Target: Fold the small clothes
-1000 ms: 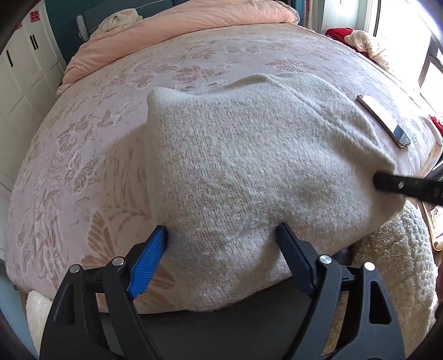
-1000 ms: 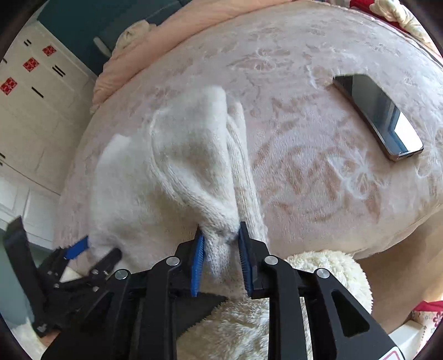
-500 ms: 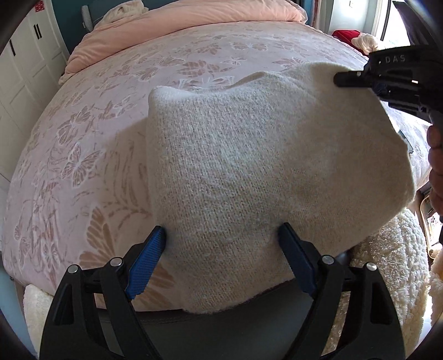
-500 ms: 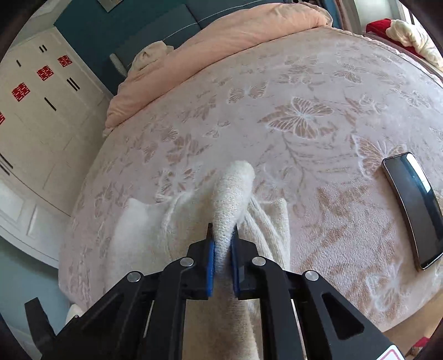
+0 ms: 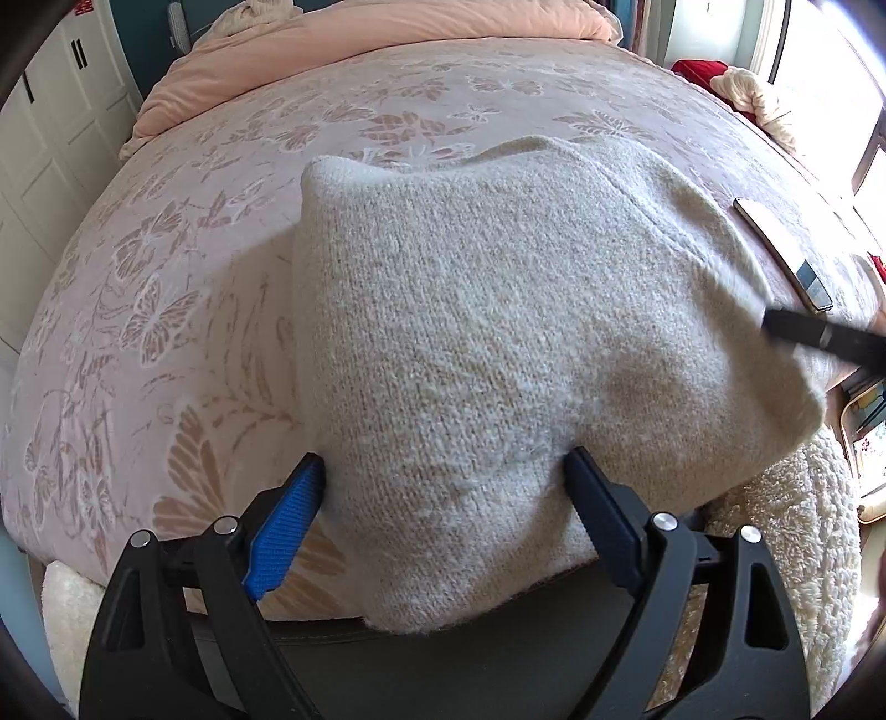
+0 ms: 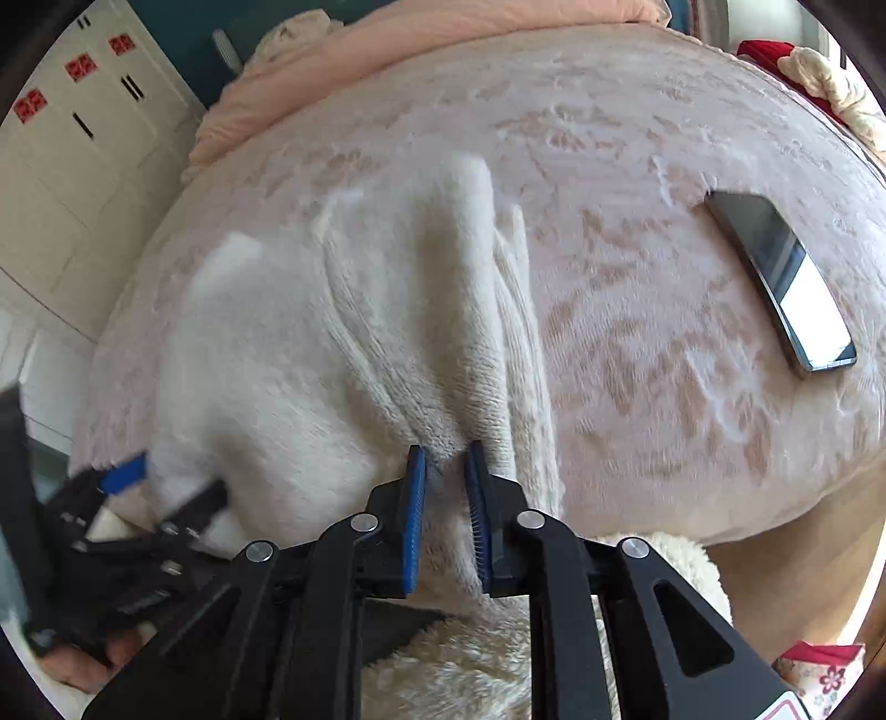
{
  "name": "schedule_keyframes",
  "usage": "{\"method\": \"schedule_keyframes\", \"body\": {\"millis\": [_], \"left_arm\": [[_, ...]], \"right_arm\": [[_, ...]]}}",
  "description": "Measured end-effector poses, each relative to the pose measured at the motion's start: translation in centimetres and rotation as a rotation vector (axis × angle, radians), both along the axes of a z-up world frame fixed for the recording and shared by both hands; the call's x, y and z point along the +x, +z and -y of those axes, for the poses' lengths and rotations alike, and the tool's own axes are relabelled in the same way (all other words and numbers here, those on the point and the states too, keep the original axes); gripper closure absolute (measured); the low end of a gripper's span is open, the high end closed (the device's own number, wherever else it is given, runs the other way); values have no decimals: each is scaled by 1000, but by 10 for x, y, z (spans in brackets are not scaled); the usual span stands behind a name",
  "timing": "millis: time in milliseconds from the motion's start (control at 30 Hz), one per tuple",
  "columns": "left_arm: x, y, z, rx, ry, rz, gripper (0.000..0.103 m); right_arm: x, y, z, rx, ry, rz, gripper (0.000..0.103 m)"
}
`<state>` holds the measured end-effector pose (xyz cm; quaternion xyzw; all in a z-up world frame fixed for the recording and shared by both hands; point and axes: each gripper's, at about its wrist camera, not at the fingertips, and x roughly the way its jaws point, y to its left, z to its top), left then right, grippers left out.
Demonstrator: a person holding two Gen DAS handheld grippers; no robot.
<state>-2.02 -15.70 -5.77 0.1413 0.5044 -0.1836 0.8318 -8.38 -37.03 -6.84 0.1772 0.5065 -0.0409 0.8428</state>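
Note:
A cream knitted garment [image 5: 498,343] lies on the pink butterfly bedspread [image 5: 166,288], its near edge hanging over the bed's front. My left gripper [image 5: 443,487] is open, its blue-padded fingers [image 5: 288,526] straddling the garment's near edge. My right gripper [image 6: 446,498] is shut on a bunched fold at the garment's [image 6: 332,360] right edge, low at the bed's front; it shows at the garment's right side in the left wrist view [image 5: 819,335]. The left gripper appears at the lower left of the right wrist view [image 6: 166,487].
A phone [image 6: 786,288] lies on the bedspread to the right of the garment, also in the left wrist view [image 5: 786,255]. A fluffy white rug [image 5: 786,543] lies below the bed's front edge. A peach duvet [image 5: 360,50] sits at the back, white cupboards [image 6: 72,166] at left.
My right gripper, holding the garment's right edge, rose and swung up over the garment, then came back down to the bed's front right. My left gripper stayed open in place.

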Motion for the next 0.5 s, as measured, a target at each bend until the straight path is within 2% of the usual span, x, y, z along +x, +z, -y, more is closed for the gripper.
{"method": "schedule_keyframes", "body": {"millis": [67,167,233,300,367,400,433,500], "left_arm": [[-1,-1,0,5,1,-3,17],[-3,1,0,16,-3,5,17],[-2,6,-5,-7,16,-10,18],[0,14,-12,-60,44,-22,18],[4,25,-25,-140,86,-11,9],[7,29,-33,-169,120,-2,8],[12,29,-39,-186,150,-2,6],[28,19,-45,-185,197,-55,6]], "right_arm": [[0,16,0,-20,-13,11,93],[-6,44,8,4,-69,82,78],[-12,51,15,16,-115,118,37],[-12,44,20,17,-128,105,31],[-4,27,21,55,-120,51,30],[1,18,22,82,-118,30,30],[6,9,22,106,-116,10,30],[16,-7,18,143,-119,-31,26]]}}
